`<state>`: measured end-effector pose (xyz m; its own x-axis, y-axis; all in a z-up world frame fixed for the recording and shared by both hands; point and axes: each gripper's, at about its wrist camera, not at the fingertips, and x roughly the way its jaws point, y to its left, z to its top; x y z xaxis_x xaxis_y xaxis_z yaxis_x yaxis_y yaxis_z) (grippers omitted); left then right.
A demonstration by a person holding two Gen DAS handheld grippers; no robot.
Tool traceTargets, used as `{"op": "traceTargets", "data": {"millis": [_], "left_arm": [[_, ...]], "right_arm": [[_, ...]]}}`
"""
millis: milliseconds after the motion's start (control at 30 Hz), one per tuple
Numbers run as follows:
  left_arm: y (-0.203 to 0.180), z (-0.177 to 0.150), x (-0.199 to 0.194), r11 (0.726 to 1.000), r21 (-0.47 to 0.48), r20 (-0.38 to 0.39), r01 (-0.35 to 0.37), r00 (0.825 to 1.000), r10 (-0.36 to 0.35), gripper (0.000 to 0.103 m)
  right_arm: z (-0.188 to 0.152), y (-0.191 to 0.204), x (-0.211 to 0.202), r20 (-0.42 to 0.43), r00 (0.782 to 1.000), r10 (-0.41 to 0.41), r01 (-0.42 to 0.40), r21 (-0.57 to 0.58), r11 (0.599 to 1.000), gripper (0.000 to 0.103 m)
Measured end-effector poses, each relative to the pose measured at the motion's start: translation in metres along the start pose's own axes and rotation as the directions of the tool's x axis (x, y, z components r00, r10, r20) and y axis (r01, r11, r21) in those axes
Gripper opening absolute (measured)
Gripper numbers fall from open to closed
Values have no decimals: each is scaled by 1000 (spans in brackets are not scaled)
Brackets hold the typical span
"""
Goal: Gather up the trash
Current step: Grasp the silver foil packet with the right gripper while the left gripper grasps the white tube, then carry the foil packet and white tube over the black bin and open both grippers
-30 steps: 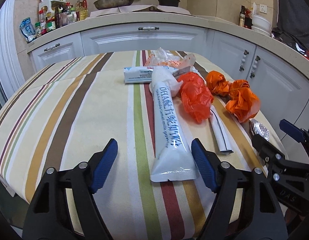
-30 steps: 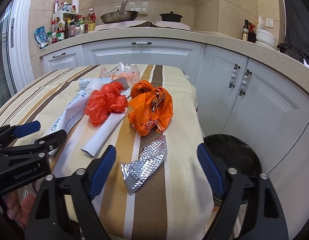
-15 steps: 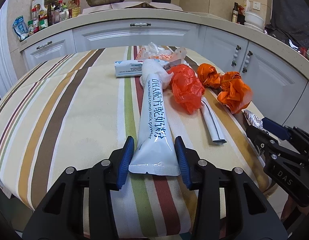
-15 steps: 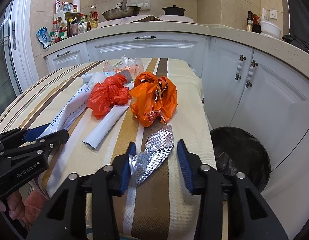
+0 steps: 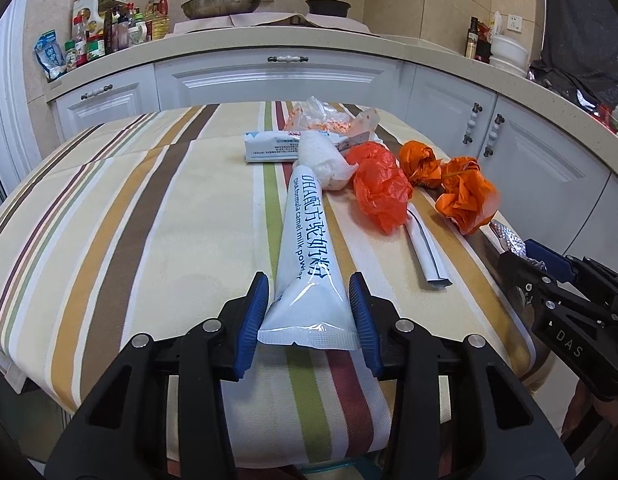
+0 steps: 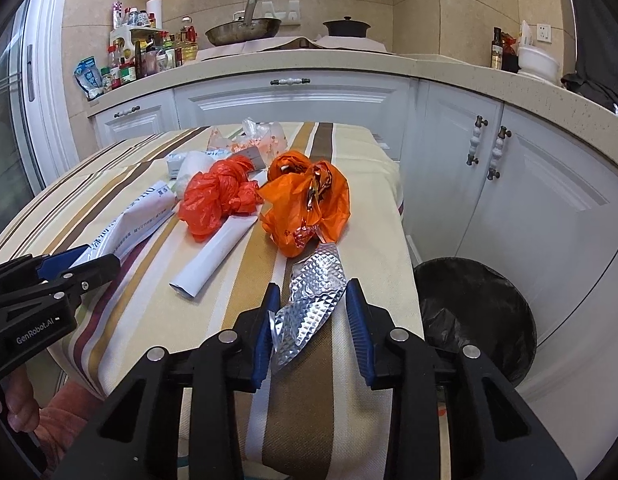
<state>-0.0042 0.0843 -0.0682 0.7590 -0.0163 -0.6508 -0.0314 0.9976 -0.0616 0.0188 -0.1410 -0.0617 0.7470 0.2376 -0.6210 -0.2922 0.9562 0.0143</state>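
White milk-powder pouch [image 5: 307,256] lies flat on the striped tablecloth [image 5: 149,216], long axis running away from the left wrist camera, sealed flat end nearest, crumpled end toward the far trash heap. Left gripper [image 5: 309,312] straddles the near end; both blue pads touch its sides, pinching it.

Silver foil wrapper [image 6: 309,300] sits near the table's right edge, long axis running away from the right wrist camera and tilted slightly right, far tip touching the orange bag [image 6: 309,204]. Right gripper [image 6: 311,320] is closing on it, wrapper between the pads, left pad in contact, right pad just at its edge.

Red bag [image 6: 217,200] and a white paper sleeve [image 6: 217,252] lie between. Black bin [image 6: 473,316] stands beside the table, below.
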Motion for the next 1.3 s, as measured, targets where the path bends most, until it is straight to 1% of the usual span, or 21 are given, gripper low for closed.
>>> {"op": "traceTargets", "data": {"millis": [200,433,600,733,933,1067,1200,1300], "left_arm": [[7,5,-15,1000,-12,47,-10,999,11,40],[12,12,-25,1000,-25,79,-9,997,11,40],[5,22,-32,1000,-12,110,11,994,-10,40],[-9,32,-34,999,14,129,45,991,-46,40],[-46,50,-27,990,78,135,120,982,-130,40],[-82,60,-19,976,139,145,165,972,-185,40],[-129,67,1,952,203,102,227,962,-251,40],[-164,68,17,932,253,62,260,957,-284,40]], "right_arm": [[3,4,-6,17,1000,-3,3,-19,1000,35],[8,4,-14,40,999,-5,7,-26,1000,35],[13,1,-26,70,997,-21,22,-23,999,35],[20,-8,-35,97,994,-48,50,-16,999,35],[25,-41,-42,116,985,-129,128,19,992,35],[25,-70,-44,116,975,-189,184,52,982,35],[23,-103,-43,110,962,-252,243,87,966,35],[21,-124,-38,91,958,-273,262,116,958,35]]}}
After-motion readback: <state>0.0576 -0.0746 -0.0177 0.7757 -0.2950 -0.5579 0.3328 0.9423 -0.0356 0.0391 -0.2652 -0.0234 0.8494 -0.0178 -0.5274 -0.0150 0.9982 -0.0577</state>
